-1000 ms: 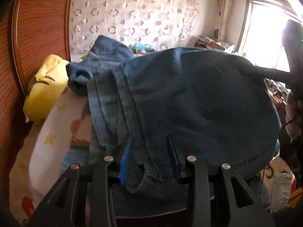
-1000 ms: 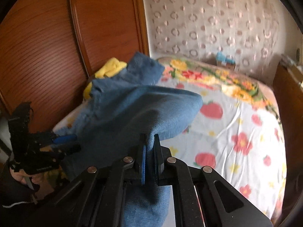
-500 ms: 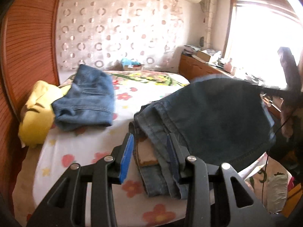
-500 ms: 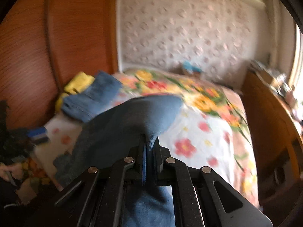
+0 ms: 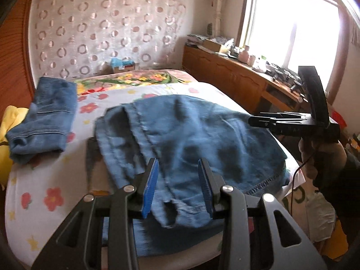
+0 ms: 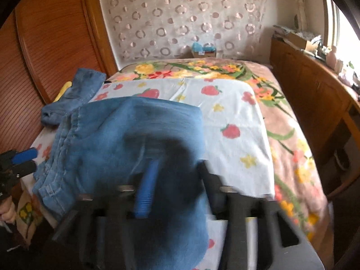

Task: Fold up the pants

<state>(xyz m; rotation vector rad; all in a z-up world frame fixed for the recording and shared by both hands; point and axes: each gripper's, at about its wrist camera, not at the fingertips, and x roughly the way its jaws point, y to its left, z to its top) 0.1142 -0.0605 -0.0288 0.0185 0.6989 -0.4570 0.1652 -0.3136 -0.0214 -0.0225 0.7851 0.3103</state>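
A pair of blue jeans [image 5: 202, 130] lies spread over the near end of the bed, its hem hanging off the front edge. My left gripper [image 5: 177, 162] is at the waistband corner, blue pads pressing on a thick bunch of denim. In the right wrist view the same jeans [image 6: 126, 130] drape over my right gripper [image 6: 177, 166]. Its jaws are opening and stand apart, with cloth lying loose between them; the view is blurred. From the left wrist view, the right gripper [image 5: 250, 120] reaches in from the right, held by a hand [image 5: 315, 155].
A second folded pair of jeans [image 5: 45, 121] and a yellow cloth [image 5: 6, 135] lie at the bed's left side by the wooden wardrobe [image 6: 45, 45]. A long wooden cabinet [image 6: 315, 103] runs along the right. A floral sheet [image 6: 236, 117] covers the bed.
The jeans came down from the air onto the bed. The right gripper's jaws, shut on the denim before, have parted. Both grippers swung toward the bed.
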